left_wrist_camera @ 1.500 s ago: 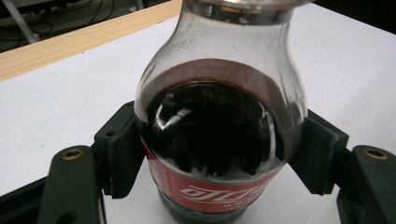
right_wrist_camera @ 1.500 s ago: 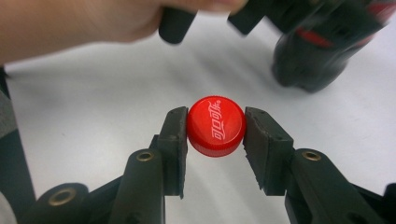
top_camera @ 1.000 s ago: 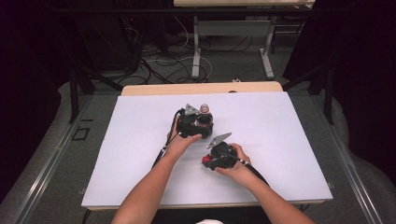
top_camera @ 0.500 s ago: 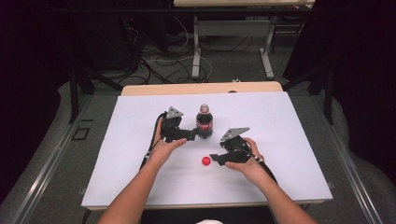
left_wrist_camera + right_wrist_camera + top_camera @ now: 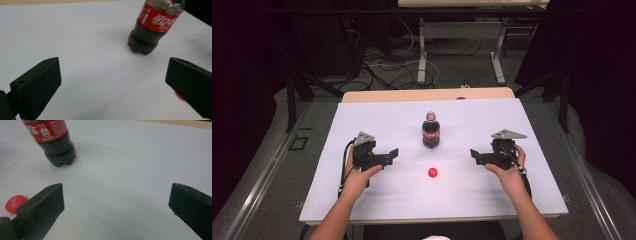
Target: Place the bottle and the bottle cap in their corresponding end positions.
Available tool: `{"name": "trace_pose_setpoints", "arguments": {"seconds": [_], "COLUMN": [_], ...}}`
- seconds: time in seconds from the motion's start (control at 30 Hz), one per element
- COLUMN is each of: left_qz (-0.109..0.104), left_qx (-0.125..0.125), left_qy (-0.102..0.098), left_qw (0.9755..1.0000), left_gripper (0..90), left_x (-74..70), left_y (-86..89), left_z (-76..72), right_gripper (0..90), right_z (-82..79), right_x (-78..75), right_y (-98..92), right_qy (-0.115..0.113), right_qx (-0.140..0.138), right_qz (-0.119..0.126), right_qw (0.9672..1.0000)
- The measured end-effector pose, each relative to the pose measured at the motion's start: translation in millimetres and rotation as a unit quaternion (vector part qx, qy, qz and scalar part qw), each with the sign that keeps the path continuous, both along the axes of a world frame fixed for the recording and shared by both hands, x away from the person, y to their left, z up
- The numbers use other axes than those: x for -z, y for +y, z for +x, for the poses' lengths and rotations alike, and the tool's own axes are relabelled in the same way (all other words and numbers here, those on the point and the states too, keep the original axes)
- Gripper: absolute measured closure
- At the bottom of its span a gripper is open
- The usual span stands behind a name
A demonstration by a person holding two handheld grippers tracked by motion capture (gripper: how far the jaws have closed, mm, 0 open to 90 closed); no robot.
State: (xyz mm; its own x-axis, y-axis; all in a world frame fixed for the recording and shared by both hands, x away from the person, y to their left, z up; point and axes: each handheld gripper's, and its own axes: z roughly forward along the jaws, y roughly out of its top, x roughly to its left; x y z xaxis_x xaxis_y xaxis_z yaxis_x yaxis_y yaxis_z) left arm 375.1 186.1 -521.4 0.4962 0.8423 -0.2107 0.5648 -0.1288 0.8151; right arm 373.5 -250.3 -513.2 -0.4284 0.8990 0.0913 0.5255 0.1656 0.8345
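Note:
A small cola bottle [image 5: 430,131] with a red label stands upright and uncapped in the middle of the white sheet. Its red cap [image 5: 432,172] lies flat on the sheet just in front of it. My left gripper [image 5: 388,155] is off to the bottle's left, and my right gripper [image 5: 476,156] is off to its right. Both point inward, and their jaws have just been opening with nothing between them. In the left gripper view the gripper [image 5: 112,70] faces the bottle [image 5: 152,30]. In the right gripper view the gripper [image 5: 116,192] has the bottle [image 5: 53,142] and the cap [image 5: 15,203] at its left.
The white sheet [image 5: 362,120] covers most of the table, and a strip of wooden tabletop [image 5: 427,95] shows along the far edge. Beyond it are metal table legs and loose cables [image 5: 412,50] on a dark floor.
One second ago the left gripper was at the bottle and the right held the red cap beside it. Both have opened and drawn apart sideways, leaving the bottle standing and the cap on the sheet.

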Motion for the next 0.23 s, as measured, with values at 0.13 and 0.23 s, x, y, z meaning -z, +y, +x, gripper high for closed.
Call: {"name": "trace_pose_setpoints", "arguments": {"seconds": [0.13,0.23], "left_qz": [0.011,0.002], "left_qx": [-0.018,-0.034], "left_qy": [0.007,0.009], "left_qw": [0.9998,0.9994], "left_gripper": [0.5,0.5], "left_x": [7.1,10.6], "left_y": [19.0,29.0], "left_z": [-6.3,-8.5], "right_gripper": [0.0,0.0], "right_z": [-2.7,-3.3], "right_x": [6.4,11.3], "right_y": [-17.4,-26.1], "right_qy": [0.003,0.005], "right_qx": [0.030,0.049], "right_qz": [0.002,0.004], "right_qw": [0.9995,0.9988]}}
